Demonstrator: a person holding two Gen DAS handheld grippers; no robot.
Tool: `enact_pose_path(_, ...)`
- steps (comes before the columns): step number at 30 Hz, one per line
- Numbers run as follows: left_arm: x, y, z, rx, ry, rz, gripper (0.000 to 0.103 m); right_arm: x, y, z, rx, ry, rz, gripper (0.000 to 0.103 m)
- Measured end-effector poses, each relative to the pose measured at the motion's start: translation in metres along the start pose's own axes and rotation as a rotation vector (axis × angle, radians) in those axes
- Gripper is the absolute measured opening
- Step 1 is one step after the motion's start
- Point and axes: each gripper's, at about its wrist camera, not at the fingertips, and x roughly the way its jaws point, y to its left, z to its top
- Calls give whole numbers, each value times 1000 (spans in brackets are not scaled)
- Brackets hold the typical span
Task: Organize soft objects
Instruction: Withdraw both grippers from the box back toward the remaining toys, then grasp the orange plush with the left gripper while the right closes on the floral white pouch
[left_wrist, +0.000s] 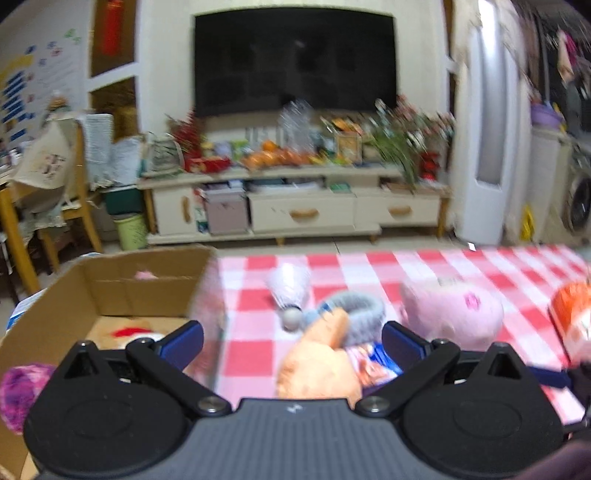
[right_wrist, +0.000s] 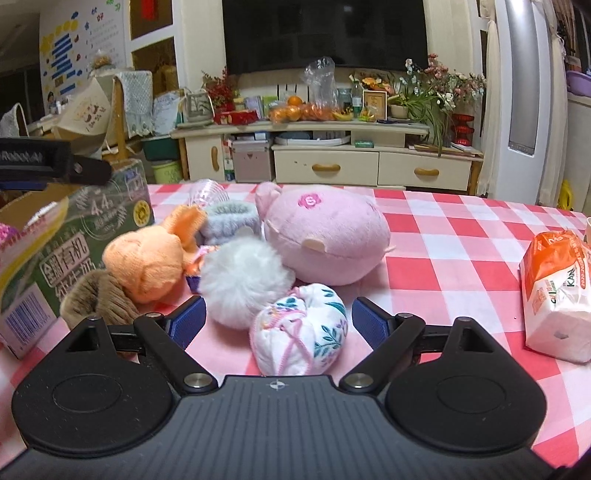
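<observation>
My left gripper (left_wrist: 291, 341) is open and empty, above the right edge of an open cardboard box (left_wrist: 147, 291); the view is blurred. An orange plush (left_wrist: 317, 362) lies between its fingers below. My right gripper (right_wrist: 279, 317) is open around a white floral cloth bundle (right_wrist: 299, 328) on the checked tablecloth (right_wrist: 443, 266), not closed on it. Behind it lie a white fluffy ball (right_wrist: 243, 280), a pink plush pig (right_wrist: 325, 232), the orange plush (right_wrist: 147, 266), a grey knitted band (right_wrist: 229, 221) and a brown furry item (right_wrist: 99, 299).
A shuttlecock (left_wrist: 290, 291) lies on the cloth. A tissue pack (right_wrist: 557, 280) lies at the right. The box (right_wrist: 74, 243) stands at the left, with a purple yarn item (left_wrist: 18, 391) inside. The left gripper's body (right_wrist: 48, 162) shows above it. A TV cabinet (right_wrist: 332, 158) stands beyond the table.
</observation>
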Motion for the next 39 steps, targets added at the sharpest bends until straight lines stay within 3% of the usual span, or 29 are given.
enact_pose_path(6,24,-20,-8,91,89,-13,102,7,-3,-2,-18,23,2,103)
enact_pose_path(20,75,-29,-21,114,255,26,94,23,-15,-4,4,99,65,103)
enact_pose_path(32,87,-29,-19,67,291,-1,72,23,-16,-5,16,106,54,103)
enact_pose_path(37,88,-28,-19,32,299,-17,66,23,-17,-5,33,109,66,86)
enact_pose_path(39,86,-29,-20,23,301,-22,65,22,-16,-5,23,107,63,85)
